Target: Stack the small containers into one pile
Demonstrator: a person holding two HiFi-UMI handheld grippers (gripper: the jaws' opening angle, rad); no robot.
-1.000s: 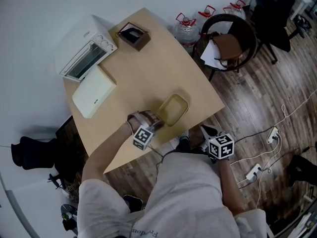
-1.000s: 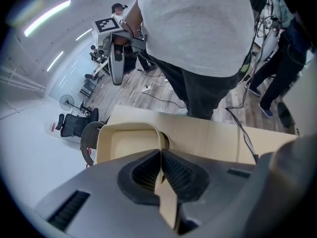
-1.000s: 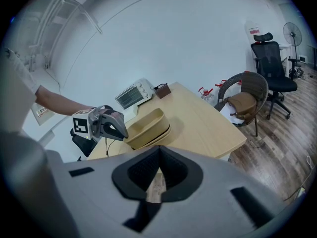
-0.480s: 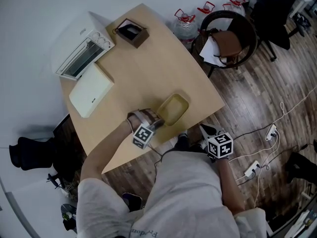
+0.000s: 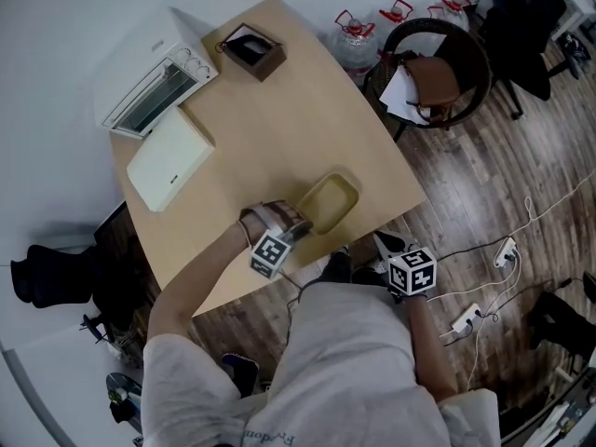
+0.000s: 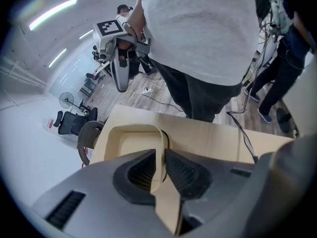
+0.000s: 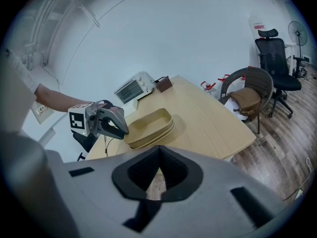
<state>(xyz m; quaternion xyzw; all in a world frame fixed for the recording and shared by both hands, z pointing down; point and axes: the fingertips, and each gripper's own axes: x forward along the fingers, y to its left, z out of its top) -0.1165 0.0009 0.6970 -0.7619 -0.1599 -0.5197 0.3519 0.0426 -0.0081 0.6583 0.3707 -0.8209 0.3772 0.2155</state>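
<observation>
Between the jaws of our left tool (image 5: 298, 234) we pinch the stacked containers (image 5: 329, 200); our right tool (image 5: 381, 241) hangs clenched, empty.

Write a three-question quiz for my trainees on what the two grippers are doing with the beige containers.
1. True or false: the left gripper has its jaws shut on the rim of the beige container stack.
2. The right gripper is: A) shut and empty; B) holding a container; C) wide open.
3. Fill in: the white appliance at the far corner of the table is a ___ oven.
Key: 1 true; 2 A; 3 toaster.
</observation>
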